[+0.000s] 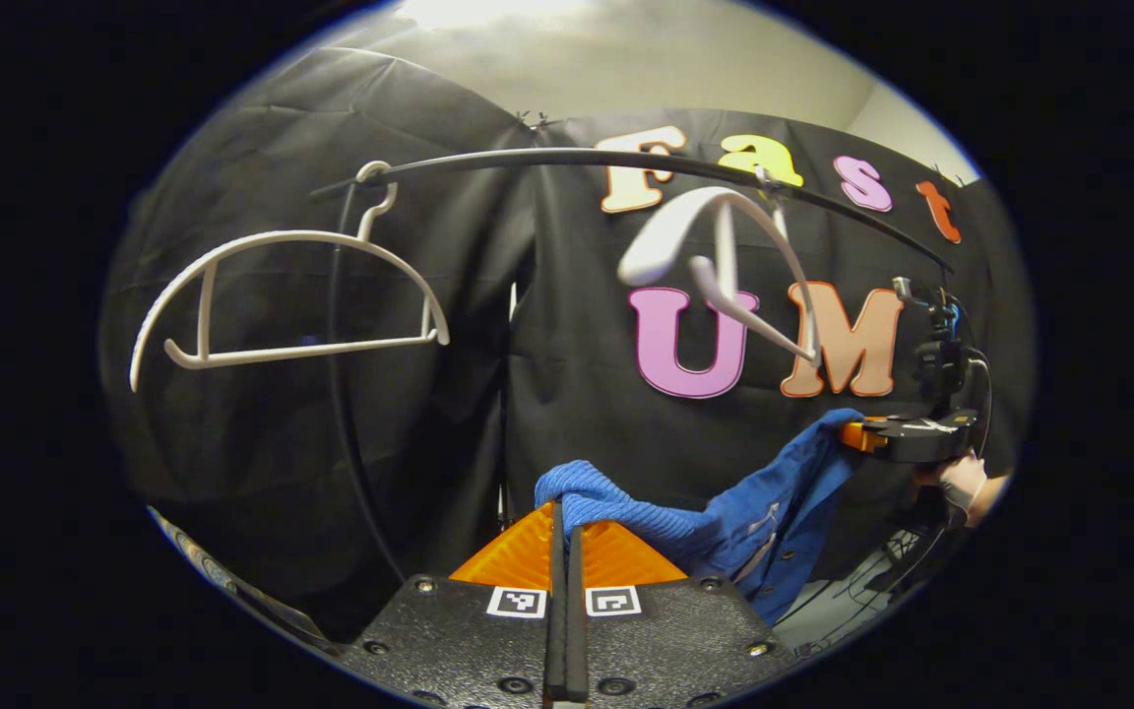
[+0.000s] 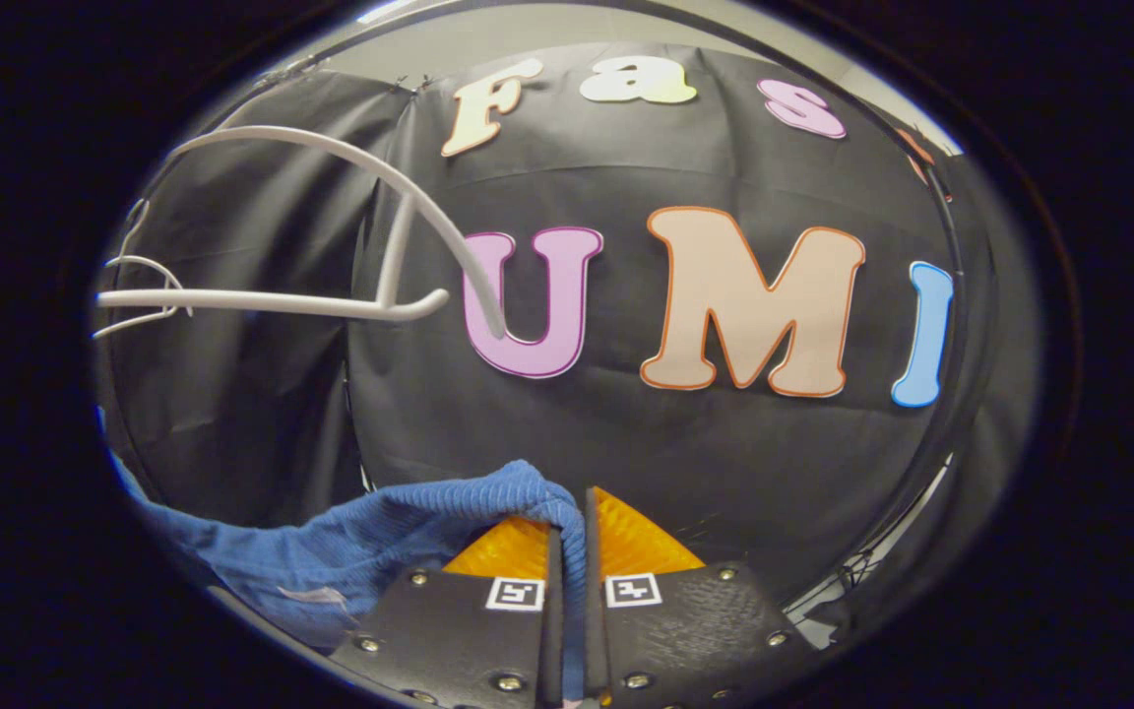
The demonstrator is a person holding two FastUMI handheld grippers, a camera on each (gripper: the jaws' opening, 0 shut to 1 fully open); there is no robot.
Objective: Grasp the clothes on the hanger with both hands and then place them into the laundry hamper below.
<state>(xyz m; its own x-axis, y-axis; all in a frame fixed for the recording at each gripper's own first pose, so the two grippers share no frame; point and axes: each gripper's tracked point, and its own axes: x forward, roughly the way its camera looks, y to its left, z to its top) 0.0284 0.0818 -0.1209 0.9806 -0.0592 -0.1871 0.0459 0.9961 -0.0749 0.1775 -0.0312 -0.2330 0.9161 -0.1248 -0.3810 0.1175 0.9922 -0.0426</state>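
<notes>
Left gripper [image 1: 564,527] pinches one end of the blue garment [image 1: 724,522], right gripper [image 2: 569,522] clamps the other end, the cloth sagging between them. Above and behind, two bare white hangers [image 1: 282,295] dangle from the black rail [image 1: 547,156] against the wall.

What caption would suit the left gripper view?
Left gripper and right gripper hold a blue knitted garment beneath two bare white plastic hangers.

My black rail [image 1: 626,160] runs across the booth up top; two white hangers hook straight onto it. One hanger [image 1: 282,295] hangs near its left end; the other hanger [image 1: 715,256] hangs tilted further right.
</notes>
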